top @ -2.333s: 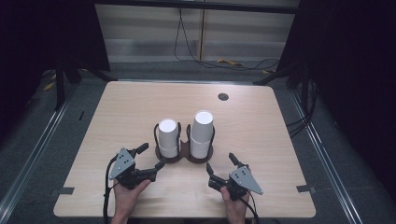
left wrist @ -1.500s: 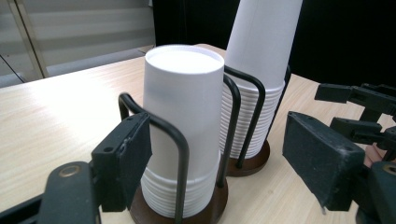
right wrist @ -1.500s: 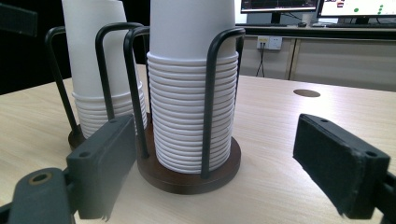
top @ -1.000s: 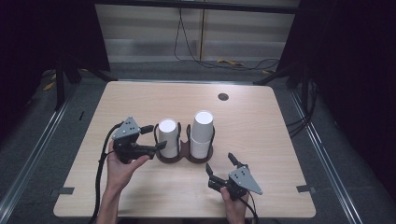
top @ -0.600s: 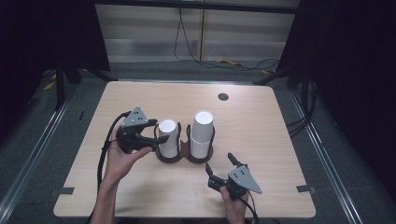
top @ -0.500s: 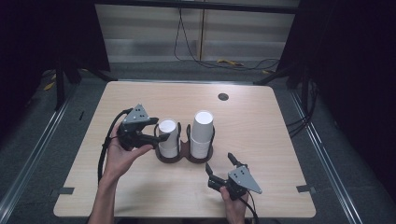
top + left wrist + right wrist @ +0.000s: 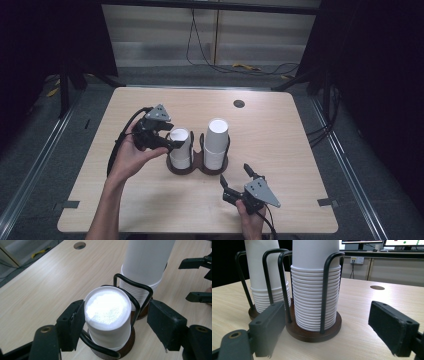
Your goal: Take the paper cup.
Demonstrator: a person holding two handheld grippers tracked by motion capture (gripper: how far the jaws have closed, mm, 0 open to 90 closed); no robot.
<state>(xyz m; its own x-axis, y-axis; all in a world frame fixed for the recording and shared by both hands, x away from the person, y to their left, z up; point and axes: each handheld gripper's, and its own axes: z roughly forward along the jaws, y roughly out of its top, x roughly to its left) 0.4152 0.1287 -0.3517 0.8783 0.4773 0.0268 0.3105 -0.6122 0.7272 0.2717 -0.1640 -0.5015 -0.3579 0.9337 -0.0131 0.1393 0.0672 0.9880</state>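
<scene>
No text, label, brand, number or sign can be read in any of the views. The white cups point(image 7: 107, 315) and their holder point(image 7: 312, 332) are plain, and the surface point(image 7: 300, 145) bears no marking. In the right gripper view, two monitors point(image 7: 382, 242) at the far back show coloured patches, perhaps text, but too small to read.

I see a wooden table point(image 7: 300, 145) with a small round hole point(image 7: 239, 104) near its far edge. Past the table, black cables point(image 7: 210, 55) and a bit of yellow cable point(image 7: 242, 66) lie on the grey floor. Far off, two monitors point(image 7: 382, 242) sit on a desk, and a wall socket point(image 7: 357, 260) is under them.
</scene>
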